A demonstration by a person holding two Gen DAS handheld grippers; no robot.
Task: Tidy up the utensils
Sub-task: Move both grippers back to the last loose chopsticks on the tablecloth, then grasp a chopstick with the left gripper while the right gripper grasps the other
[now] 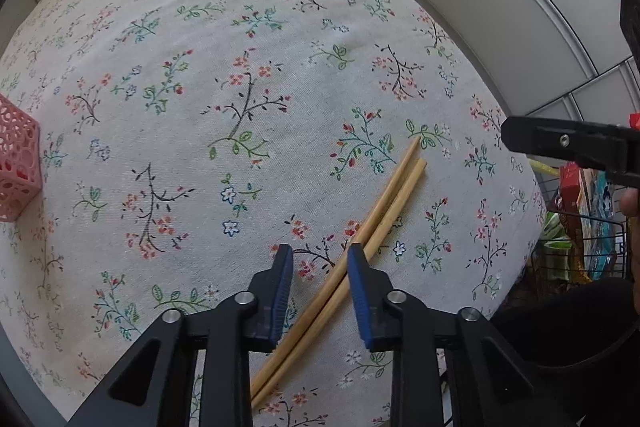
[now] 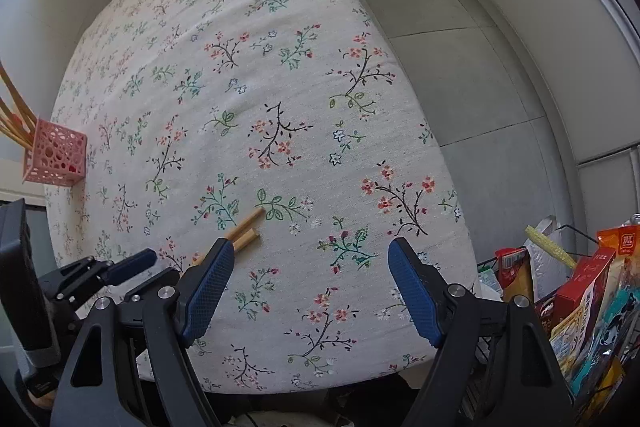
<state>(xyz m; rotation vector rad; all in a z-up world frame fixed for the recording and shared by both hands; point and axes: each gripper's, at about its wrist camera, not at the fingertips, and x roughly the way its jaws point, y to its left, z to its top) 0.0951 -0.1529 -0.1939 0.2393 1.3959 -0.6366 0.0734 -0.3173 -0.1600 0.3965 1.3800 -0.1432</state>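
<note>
Two wooden chopsticks [image 1: 384, 207] lie side by side on the floral tablecloth [image 1: 240, 67], running from near bottom centre to upper right. My left gripper [image 1: 320, 259] is open, its blue pads on either side of the chopsticks, just above them and not closed on them. In the right wrist view the chopstick ends [image 2: 248, 229] show beside my open, empty right gripper [image 2: 312, 255]. The left gripper [image 2: 132, 265] appears there at lower left. A pink perforated holder [image 2: 58, 157] with several chopsticks [image 2: 12, 115] standing in it sits at the table's left edge; it also shows in the left wrist view [image 1: 16, 167].
A wire basket of snack packets [image 2: 580, 303] stands beside the table's right edge. Grey panelled walls [image 2: 480, 67] surround the table. The right gripper's black body [image 1: 568, 143] reaches in from the right in the left wrist view.
</note>
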